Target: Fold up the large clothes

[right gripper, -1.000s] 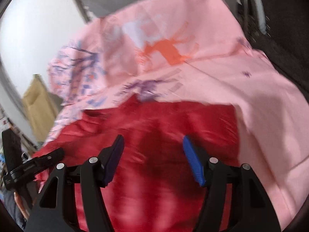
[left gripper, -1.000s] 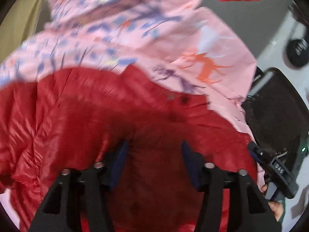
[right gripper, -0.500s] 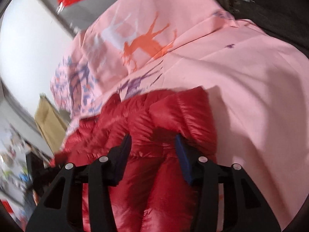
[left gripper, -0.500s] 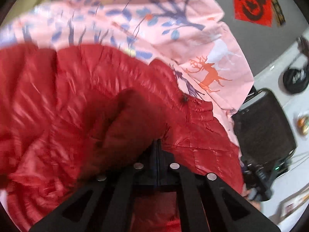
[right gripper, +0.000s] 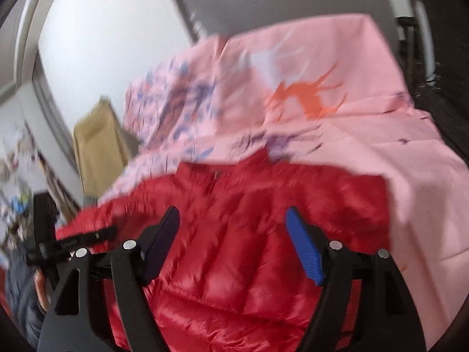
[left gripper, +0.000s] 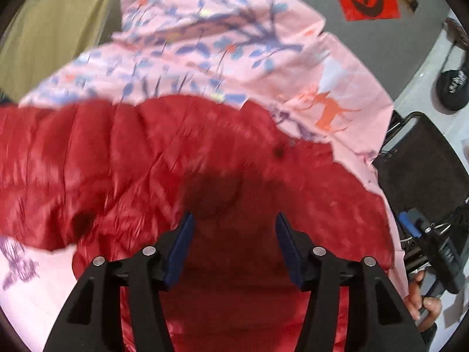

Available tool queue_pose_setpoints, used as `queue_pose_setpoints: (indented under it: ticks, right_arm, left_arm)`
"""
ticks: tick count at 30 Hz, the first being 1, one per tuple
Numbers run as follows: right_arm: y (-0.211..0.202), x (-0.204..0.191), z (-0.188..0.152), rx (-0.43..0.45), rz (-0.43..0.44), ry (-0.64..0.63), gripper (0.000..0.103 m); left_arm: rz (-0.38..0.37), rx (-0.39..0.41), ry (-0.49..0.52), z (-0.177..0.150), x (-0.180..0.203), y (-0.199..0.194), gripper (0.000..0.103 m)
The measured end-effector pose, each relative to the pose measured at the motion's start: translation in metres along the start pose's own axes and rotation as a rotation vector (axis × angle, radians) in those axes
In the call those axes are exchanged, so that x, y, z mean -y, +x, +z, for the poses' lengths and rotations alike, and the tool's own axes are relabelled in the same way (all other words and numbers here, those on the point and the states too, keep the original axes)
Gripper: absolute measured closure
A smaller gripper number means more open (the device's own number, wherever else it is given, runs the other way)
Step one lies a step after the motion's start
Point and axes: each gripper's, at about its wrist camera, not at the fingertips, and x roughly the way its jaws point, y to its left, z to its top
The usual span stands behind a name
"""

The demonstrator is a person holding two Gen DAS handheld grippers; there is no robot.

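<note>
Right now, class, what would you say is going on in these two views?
A person with a gripper in each hand is folding a red puffer jacket spread on a pink printed sheet. The left gripper and right gripper both hang over the jacket, jaws opening, nothing pinched between them.

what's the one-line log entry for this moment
stage: between grabs | left gripper: jaws opening, nothing held | right gripper: jaws opening, nothing held | jacket: red, lying on pink sheet, partly folded

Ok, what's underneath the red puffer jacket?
The red puffer jacket lies on a pink printed sheet that shows around it. Whatever is beneath the sheet stays covered.
</note>
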Motion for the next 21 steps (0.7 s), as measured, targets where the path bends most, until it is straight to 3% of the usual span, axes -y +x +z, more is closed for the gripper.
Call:
queue_pose_setpoints:
  ticks: [5, 12, 17, 20, 21]
  right_arm:
    - [0.048, 0.016, -0.027, -0.157, -0.038, 0.007, 0.030]
    - [0.056, 0.016, -0.031, -0.185, -0.062, -0.036, 0.029]
    - [0.028, 0.018, -0.026, -0.152, -0.065, -0.029, 0.029]
    - [-0.007, 0.014, -0.020, -0.082, -0.021, -0.013, 0.025]
    - [-0.017, 0.012, -0.019, -0.062, -0.015, -0.014, 0.022]
  left_arm:
    - [-0.042, -0.044, -0.083, -0.002, -0.028, 0.018, 0.045]
    - [-0.113, -0.046, -0.160, 0.001, -0.044, 0.016, 0.045]
    - [-0.055, 0.036, -0.226, 0.016, -0.063, -0.024, 0.045]
    - [0.019, 0.139, -0.259, 0.028, -0.083, -0.066, 0.033]
    - [0.076, 0.190, -0.294, 0.028, -0.097, -0.087, 0.029]
